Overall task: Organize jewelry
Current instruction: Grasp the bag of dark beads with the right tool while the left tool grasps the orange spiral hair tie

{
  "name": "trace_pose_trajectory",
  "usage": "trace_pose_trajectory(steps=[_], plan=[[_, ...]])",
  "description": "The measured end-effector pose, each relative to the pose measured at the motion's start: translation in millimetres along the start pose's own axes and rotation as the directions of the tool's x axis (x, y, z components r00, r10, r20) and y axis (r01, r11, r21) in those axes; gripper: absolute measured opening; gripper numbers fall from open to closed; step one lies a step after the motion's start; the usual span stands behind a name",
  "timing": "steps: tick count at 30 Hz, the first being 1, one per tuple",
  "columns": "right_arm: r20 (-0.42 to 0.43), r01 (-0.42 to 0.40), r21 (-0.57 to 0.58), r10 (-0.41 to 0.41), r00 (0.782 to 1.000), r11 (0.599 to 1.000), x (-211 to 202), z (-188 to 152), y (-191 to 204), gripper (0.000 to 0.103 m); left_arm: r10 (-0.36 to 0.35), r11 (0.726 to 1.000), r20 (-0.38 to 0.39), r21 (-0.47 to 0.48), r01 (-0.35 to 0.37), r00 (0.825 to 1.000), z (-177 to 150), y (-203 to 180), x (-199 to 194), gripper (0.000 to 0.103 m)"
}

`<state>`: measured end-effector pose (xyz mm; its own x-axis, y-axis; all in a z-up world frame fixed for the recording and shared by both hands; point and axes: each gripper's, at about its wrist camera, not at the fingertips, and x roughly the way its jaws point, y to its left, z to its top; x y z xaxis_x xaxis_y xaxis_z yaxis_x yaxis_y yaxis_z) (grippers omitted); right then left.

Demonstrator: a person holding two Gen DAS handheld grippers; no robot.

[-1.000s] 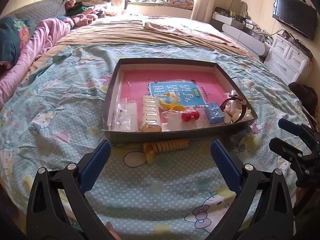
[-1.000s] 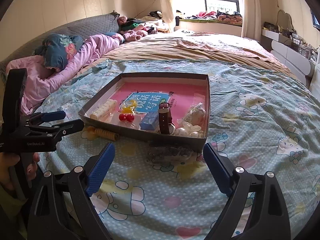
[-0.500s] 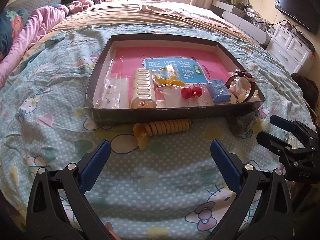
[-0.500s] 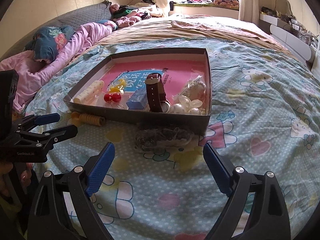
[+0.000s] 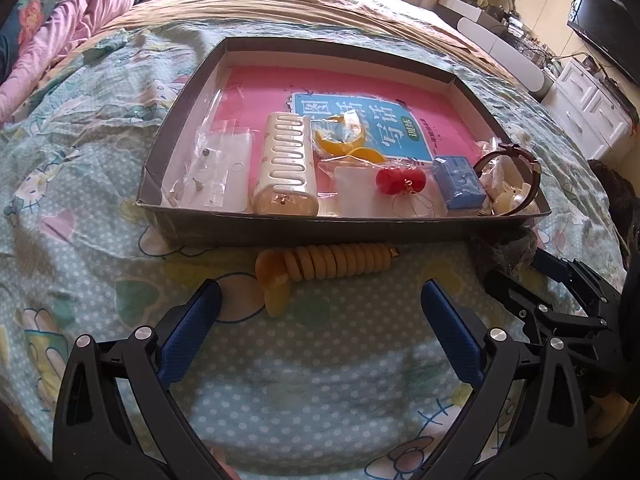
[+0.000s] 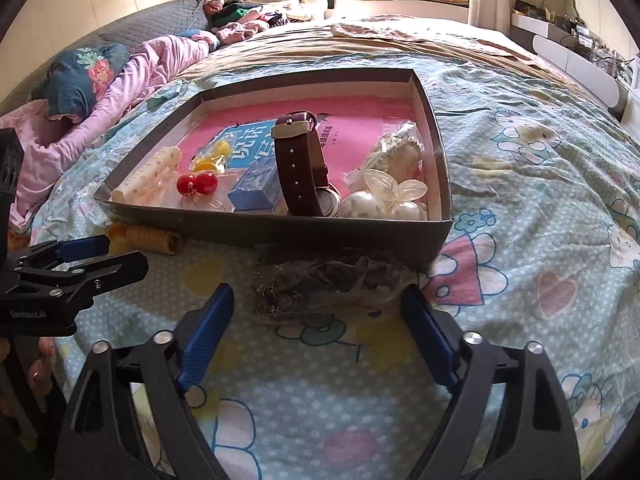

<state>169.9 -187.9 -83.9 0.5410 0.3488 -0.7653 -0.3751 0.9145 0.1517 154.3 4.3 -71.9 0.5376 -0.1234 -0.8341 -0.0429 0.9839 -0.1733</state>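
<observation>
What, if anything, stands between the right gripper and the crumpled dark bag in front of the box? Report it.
Nothing visible does. The right gripper is open, its jaws just narrowed with nothing between them, and only bare bedspread separates it from the crumpled dark bag, which lies against the box's near wall.

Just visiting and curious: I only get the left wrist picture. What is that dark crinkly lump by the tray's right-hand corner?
Observer: The right wrist view shows a clear packet of dark, glittery bits. It lies on the bedspread just in front of the tray.
Operator: Is the other gripper holding it?
Observer: No. The right gripper has just been closing its jaws, but they are open on either side of the packet, and the pads are not pressing on it.
Operator: And the brown loop in the tray?
Observer: That is a watch standing on edge, with its silver buckle on top and its dial at the bottom.
</observation>
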Motion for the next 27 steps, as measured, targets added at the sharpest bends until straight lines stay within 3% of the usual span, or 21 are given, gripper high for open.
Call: trace_pose_trajectory(steps=[9,11,16,27], plan=[[0.027,-0.054,0.035,0.053,0.998,0.998,-8.2,-1.4,-13.1,0.070,0.046,0.999,0.000,-0.029,-0.046,0.999,9.2,-4.5,14.2,0.093],[0.032,-0.063,0.037,0.062,0.998,0.997,-12.9,-2.6,-14.9,0.070,0.079,0.997,0.000,-0.012,-0.079,0.997,9.2,-8.4,17.9,0.089],[0.027,-0.081,0.032,0.080,0.996,0.996,-21.9,-7.3,-17.1,0.070,0.133,0.991,0.027,0.015,-0.133,0.991,7.6,-12.3,16.8,0.068],[0.039,-0.108,0.004,0.108,0.993,0.994,-42.0,-11.1,-14.1,0.070,0.012,1.000,0.070,-0.004,-0.011,0.997,-5.8,-1.5,-17.7,0.065]])
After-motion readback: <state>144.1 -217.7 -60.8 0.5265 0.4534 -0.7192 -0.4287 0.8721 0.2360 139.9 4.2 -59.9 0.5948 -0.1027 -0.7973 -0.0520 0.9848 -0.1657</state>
